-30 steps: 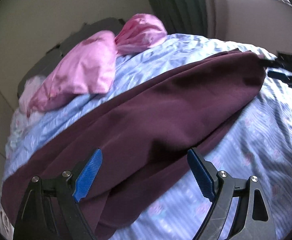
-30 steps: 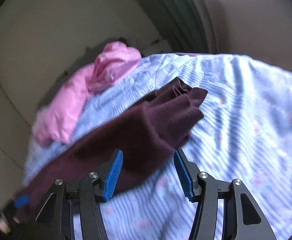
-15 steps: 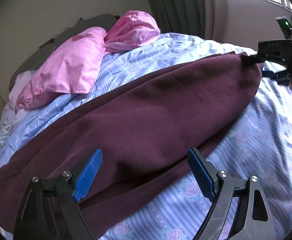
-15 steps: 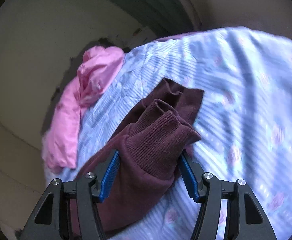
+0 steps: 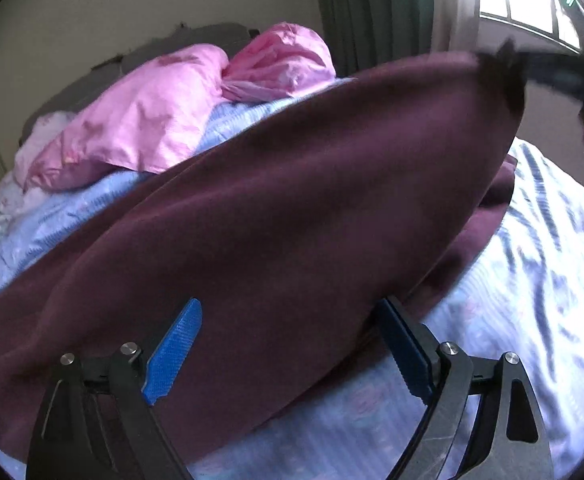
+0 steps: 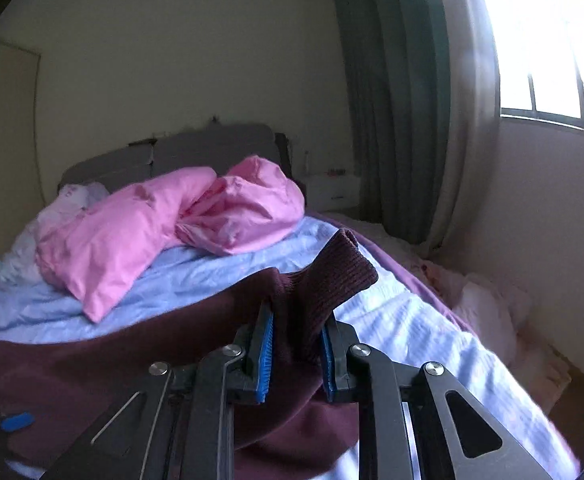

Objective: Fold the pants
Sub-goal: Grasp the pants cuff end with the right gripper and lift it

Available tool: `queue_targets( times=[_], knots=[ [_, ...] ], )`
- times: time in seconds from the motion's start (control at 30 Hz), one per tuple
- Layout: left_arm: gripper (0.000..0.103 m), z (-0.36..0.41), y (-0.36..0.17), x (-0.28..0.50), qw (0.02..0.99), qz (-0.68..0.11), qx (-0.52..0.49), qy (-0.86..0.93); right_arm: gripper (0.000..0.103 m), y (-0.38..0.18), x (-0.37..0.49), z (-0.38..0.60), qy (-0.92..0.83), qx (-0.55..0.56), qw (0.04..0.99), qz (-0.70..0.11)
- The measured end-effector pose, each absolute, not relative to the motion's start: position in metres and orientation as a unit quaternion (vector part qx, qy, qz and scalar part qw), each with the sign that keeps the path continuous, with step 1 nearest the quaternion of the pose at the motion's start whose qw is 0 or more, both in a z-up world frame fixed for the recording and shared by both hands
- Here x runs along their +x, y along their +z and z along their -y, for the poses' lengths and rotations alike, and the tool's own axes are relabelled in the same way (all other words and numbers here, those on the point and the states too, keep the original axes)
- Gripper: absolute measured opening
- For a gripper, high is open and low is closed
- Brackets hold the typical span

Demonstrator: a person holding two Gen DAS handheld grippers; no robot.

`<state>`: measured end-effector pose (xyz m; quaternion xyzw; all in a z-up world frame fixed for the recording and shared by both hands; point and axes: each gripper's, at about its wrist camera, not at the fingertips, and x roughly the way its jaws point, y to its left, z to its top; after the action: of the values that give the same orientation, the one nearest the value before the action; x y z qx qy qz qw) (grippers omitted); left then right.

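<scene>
Right tongs [image 6: 294,354] closing on the ribbed cuff [image 6: 334,276] of the maroon pants [image 5: 276,216]; cuff fabric is pinched between the blue pads [image 6: 266,346], where half a second ago it only sat loosely in a wider gap. That end is now lifted off the bed [image 6: 408,320], and in the left view it hangs high at far right with the leg stretched taut from there down toward the left tongs [image 5: 288,354]. Earlier the leg lay flat on the striped sheet [image 5: 540,264]. Left tongs are released, jaws wide, straddling the near part of the pants without pinching it; fabric lies between and under them. The pink duvet [image 6: 164,220] sits well beyond both, out of the way. Read: the grab is secured and the fold is starting, likely carrying the cuff end over toward the waist end. Risk: the left side isn't anchored, so the whole garment may drag.
</scene>
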<state>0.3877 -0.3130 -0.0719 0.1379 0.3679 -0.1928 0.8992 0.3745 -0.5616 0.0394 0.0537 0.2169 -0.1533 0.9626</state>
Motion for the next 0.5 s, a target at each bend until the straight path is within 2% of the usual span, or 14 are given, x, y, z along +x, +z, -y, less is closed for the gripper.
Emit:
queue_targets(
  times=[0.17, 0.23, 0.27, 0.3, 0.33, 0.37, 0.47, 0.5],
  knots=[
    [0.09, 0.329, -0.074, 0.382, 0.893, -0.376, 0.152, -0.198, 0.02, -0.038, 0.408, 0.605, -0.171, 0.132, 0.918, -0.331],
    [0.09, 0.334, -0.073, 0.378, 0.893, -0.371, 0.162, -0.199, 0.024, -0.056, 0.408, 0.614, -0.181, 0.16, 0.911, -0.335],
    [0.09, 0.335, -0.073, 0.376, 0.893, -0.368, 0.168, -0.197, 0.034, -0.059, 0.405, 0.616, -0.183, 0.168, 0.91, -0.333],
    [0.09, 0.336, -0.073, 0.376, 0.893, -0.367, 0.17, -0.196, 0.048, -0.061, 0.406, 0.616, -0.19, 0.175, 0.907, -0.332],
    [0.09, 0.336, -0.072, 0.375, 0.892, -0.368, 0.173, -0.196, 0.055, -0.059, 0.405, 0.617, -0.205, 0.17, 0.904, -0.334],
    [0.09, 0.335, -0.071, 0.375, 0.892, -0.369, 0.172, -0.195, 0.066, -0.057, 0.404, 0.616, -0.215, 0.162, 0.903, -0.335],
    [0.09, 0.328, -0.063, 0.369, 0.897, -0.357, 0.166, -0.2, 0.069, -0.035, 0.383, 0.614, -0.24, 0.153, 0.909, -0.303],
    [0.09, 0.325, -0.06, 0.366, 0.899, -0.352, 0.165, -0.202, 0.074, -0.025, 0.371, 0.612, -0.248, 0.159, 0.915, -0.276]
  ],
)
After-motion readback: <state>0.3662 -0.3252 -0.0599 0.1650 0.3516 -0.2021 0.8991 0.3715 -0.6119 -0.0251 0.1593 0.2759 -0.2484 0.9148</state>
